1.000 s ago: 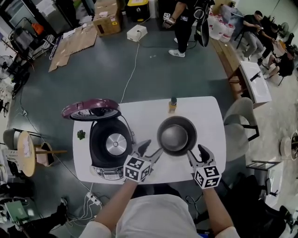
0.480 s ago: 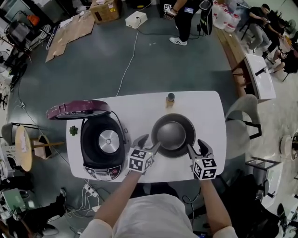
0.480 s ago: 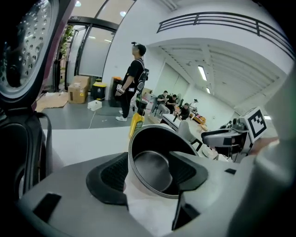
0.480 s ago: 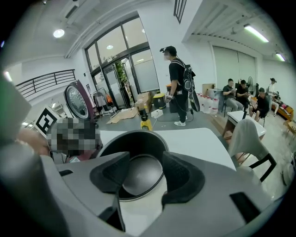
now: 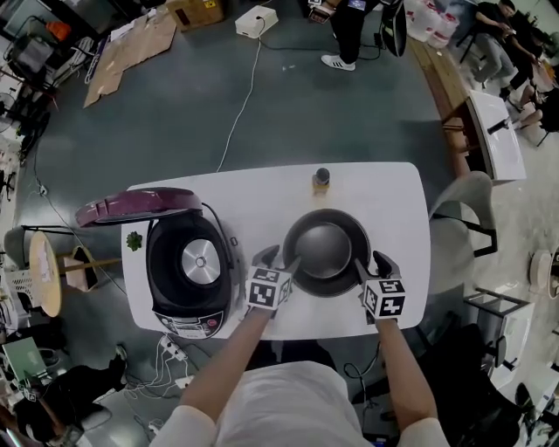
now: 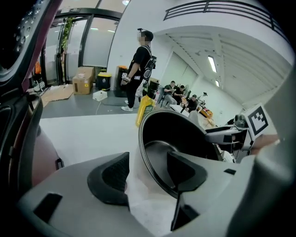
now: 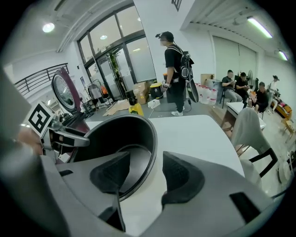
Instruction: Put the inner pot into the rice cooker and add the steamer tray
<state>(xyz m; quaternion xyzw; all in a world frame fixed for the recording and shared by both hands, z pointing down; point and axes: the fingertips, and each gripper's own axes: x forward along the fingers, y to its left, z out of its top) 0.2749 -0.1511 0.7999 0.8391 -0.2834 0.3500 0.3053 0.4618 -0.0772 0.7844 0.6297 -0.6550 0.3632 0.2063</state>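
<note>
The dark inner pot (image 5: 325, 244) stands upright on the white table (image 5: 393, 201), to the right of the open rice cooker (image 5: 166, 292) with its purple lid (image 5: 131, 206) raised. My left gripper (image 5: 279, 259) straddles the pot's left rim. In the left gripper view the gripper (image 6: 145, 166) has one jaw inside the pot (image 6: 185, 134) and one outside; the jaws are closing and the pads stand off the rim. My right gripper (image 5: 370, 262) straddles the right rim the same way, and in the right gripper view it (image 7: 145, 162) is open around the pot (image 7: 115, 134).
A small yellow bottle (image 5: 321, 180) stands at the table's far edge behind the pot. A small green item (image 5: 134, 240) lies left of the cooker. A grey chair (image 5: 458, 218) is at the table's right end. A person (image 5: 349, 26) stands beyond on the floor.
Both grippers have come down and forward from beside the pot, so that each now has the pot's rim between its jaws. The pot and cooker have stayed in place.
</note>
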